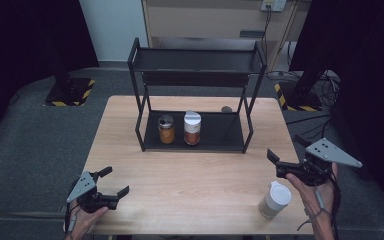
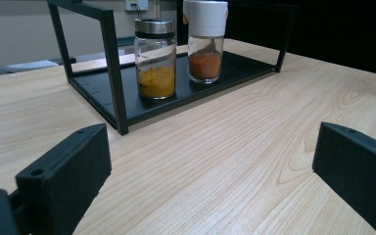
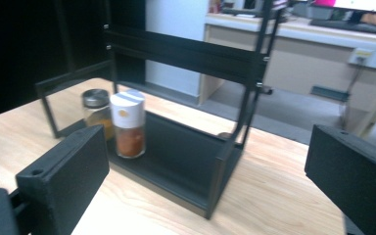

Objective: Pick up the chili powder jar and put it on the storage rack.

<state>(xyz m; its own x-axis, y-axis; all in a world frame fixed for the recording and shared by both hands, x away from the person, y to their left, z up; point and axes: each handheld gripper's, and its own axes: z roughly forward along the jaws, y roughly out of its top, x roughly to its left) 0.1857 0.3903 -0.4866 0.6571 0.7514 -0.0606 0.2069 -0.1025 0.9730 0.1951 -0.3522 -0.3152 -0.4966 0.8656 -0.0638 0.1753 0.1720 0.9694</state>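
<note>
a: while both hands sit at the near edge of the table [image 1: 195, 165], left gripper [image 1: 111, 184] has its jaws spread wide, nothing between them. left gripper view confirms, just bare wood in the gap.

b: right gripper [image 1: 286, 156]?

a: same, jaws wide apart, empty. it hangs above the near right corner of the table.

b: nearest thing to it?

a: white-lidded jar [image 1: 275, 199], upright on the table, just below and beside the right jaws, closer to the person than the jaw tips. not touching as far as i can tell. not between the jaws.

b: what's ahead of the jaws?

a: black two-tier rack [image 1: 139, 90] straight out in front of both grippers, well apart from them. on its lower shelf, two spice jars stand side by side, close together but apart: one with a metal lid and yellow powder [image 2: 155, 58], one with a white cap and orange-red powder [image 2: 205, 41].

b: how do they sit in the gripper views?

a: left gripper view, both jars are ahead of the gap, the yellow one nearer the left-hand jaw. right gripper view, the white-capped jar [image 3: 127, 123] is just past the tip of the left-hand jaw, the metal-lid one [image 3: 96, 111] behind it, partly hidden. a bit blurred there.

b: top shelf?

a: can't see anything on it.
</note>
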